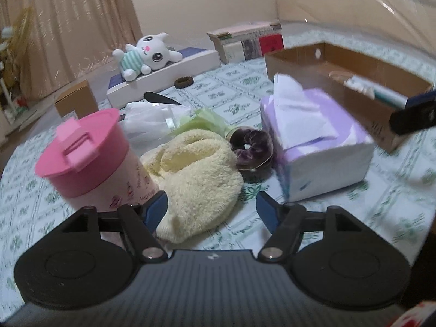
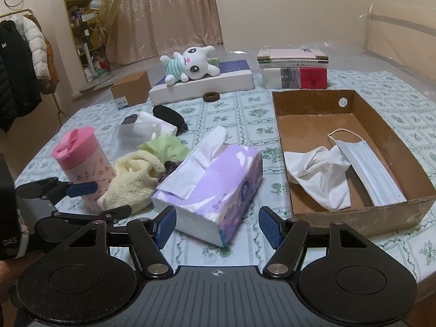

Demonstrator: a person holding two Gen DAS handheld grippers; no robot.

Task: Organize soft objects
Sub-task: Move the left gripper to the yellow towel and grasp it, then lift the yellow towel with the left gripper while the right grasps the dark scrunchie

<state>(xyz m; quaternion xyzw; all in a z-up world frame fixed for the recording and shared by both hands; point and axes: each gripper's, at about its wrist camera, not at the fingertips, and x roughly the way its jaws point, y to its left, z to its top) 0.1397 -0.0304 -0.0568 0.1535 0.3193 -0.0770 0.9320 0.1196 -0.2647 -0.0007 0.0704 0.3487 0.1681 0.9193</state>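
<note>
Nearest, both grippers are wide open and hold nothing. The left gripper [image 1: 211,208] hangs low over the near end of the yellow towel [image 1: 196,179], one finger beside the pink cup [image 1: 90,158]. The right gripper [image 2: 216,224] faces the near end of the tissue pack [image 2: 212,188], with that end between its fingers but not gripped.

The task looks early. Only two soft things lie in the box [image 2: 359,218] on the right: a white cloth [image 2: 321,177] and a face mask [image 2: 368,169].

Left of the box the pile is still unsorted: the towel, a purple scrunchie [image 1: 252,150] touching it, and a green cloth [image 2: 164,145] just behind. Farther back lie a clear bag [image 2: 139,133] and a black object [image 2: 169,115] whose kind I cannot tell.

Farther still, a brown hair tie [image 2: 211,96] lies alone on the table [image 2: 245,114], and a plush rabbit [image 2: 190,65] lies on a flat white box [image 2: 218,84]. All of these probably remain to be moved; the towel seems next.
</note>
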